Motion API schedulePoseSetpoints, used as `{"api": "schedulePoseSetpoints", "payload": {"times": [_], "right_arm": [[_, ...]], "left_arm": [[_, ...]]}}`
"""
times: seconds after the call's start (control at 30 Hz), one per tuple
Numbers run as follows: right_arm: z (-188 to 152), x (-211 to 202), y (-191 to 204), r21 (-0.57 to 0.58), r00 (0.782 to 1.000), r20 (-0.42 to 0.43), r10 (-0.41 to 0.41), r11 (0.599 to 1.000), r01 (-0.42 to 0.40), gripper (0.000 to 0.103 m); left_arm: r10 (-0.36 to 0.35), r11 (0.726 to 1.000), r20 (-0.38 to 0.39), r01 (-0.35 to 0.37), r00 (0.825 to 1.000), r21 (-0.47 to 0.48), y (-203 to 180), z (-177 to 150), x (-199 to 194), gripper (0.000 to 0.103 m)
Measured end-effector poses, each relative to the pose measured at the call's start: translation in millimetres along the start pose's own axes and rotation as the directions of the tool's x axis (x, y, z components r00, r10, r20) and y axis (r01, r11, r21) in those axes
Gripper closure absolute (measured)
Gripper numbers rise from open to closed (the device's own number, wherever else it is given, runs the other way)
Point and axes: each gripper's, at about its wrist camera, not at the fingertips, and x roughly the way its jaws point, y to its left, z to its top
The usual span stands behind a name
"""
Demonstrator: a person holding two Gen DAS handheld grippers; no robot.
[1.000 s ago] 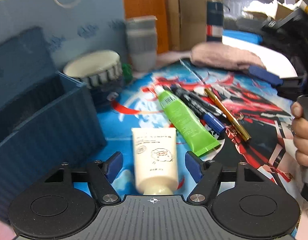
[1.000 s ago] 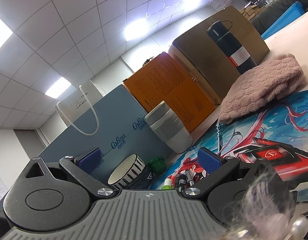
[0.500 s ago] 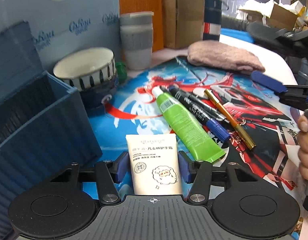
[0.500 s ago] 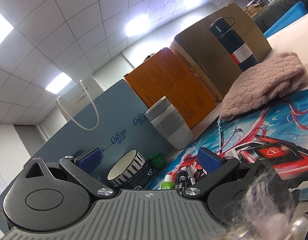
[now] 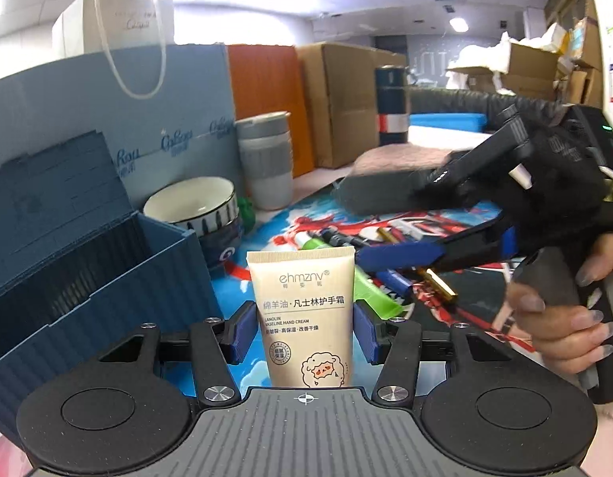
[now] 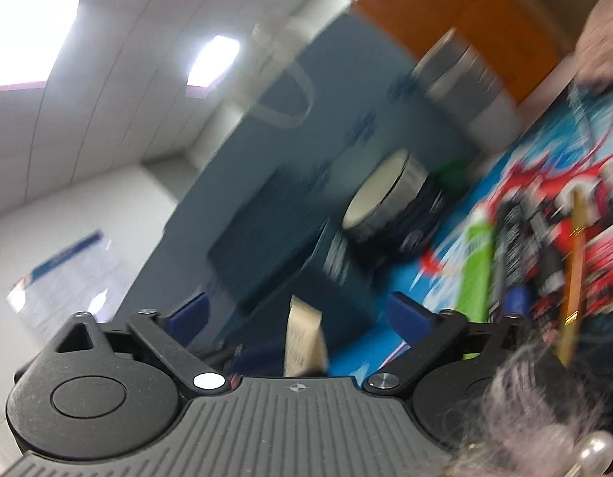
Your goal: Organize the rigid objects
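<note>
While the cream hand-cream tube (image 5: 306,318) stands lifted off the mat, here is how each view reads.

Left wrist view, grip: the left gripper (image 5: 304,332) is clamped on the tube, one blue pad on each side of its lower body, crimped end up.
Left wrist view, landmark: the open dark-blue ribbed plastic storage box (image 5: 88,278) sits just left of the tube, its lid raised behind.
Left wrist view, still waiting: right of the box and beyond the tube lie a green tube (image 5: 370,290), dark markers and a gold pen (image 5: 433,282) on the printed mat (image 5: 282,222).
Left wrist view, other hand: the right gripper (image 5: 445,234) reaches in over the pens, well right of the box.

Right wrist view, jaws: blurred; the right gripper's jaws have just been closing a little but stand apart, pressing on nothing.
Right wrist view, tube: the cream tube shows edge-on, in front of the box.

Step in hand: I'd say carrying the tube to the box.
Next move: swing left over the box rim, lower, then release.
</note>
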Motion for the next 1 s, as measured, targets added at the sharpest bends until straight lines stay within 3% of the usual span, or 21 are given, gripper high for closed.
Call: {"api": "schedulePoseSetpoints", "payload": {"times": [0.07,0.13,0.23,0.33,0.5,0.67,0.8,0.93,1.0], "right_arm": [[-0.7,8.8,5.0,-0.010,0.998,-0.063,-0.012,1.000,0.011,0.024],[-4.3,16.3,13.7,-0.054,0.992,-0.113,-0.059,0.997,0.053,0.048],[-6.7,21.0,20.3,-0.077,0.982,-0.162,-0.100,0.993,0.088,0.068],[-8.7,19.2,22.2,-0.073,0.976,-0.170,-0.139,0.989,0.128,0.082],[-6.7,21.0,37.3,-0.087,0.970,-0.154,-0.186,0.981,0.174,0.085],[1.7,24.4,76.0,-0.180,0.966,-0.098,-0.240,0.959,0.220,0.086],[13.8,31.6,108.9,-0.246,0.969,-0.020,-0.244,0.941,0.232,0.087],[32.6,48.0,133.3,-0.248,0.966,0.085,-0.245,0.933,0.259,0.087],[41.8,56.8,140.7,-0.221,0.960,0.135,-0.244,0.937,0.269,0.087]], "left_arm": [[-0.028,1.000,0.005,0.028,1.000,0.009,-0.7,-2.6,-3.4,0.053],[-0.058,0.998,0.007,0.058,0.998,0.006,0.1,-5.5,-6.0,0.053],[-0.081,0.997,0.020,0.081,0.996,-0.016,4.5,-9.0,-7.3,0.053],[-0.112,0.993,0.030,0.112,0.993,-0.022,8.2,-9.0,-8.6,0.052],[-0.165,0.984,0.044,0.167,0.985,-0.066,17.6,-7.1,-14.8,0.052],[-0.140,0.987,0.083,0.145,0.987,-0.063,22.1,0.5,-35.1,0.051],[-0.120,0.984,0.126,0.135,0.985,-0.119,42.6,7.1,-53.8,0.050],[-0.032,0.981,0.187,0.066,0.982,-0.180,72.0,9.2,-75.7,0.041],[0.046,0.964,0.214,0.013,0.976,-0.265,95.1,7.4,-86.5,0.040]]}}
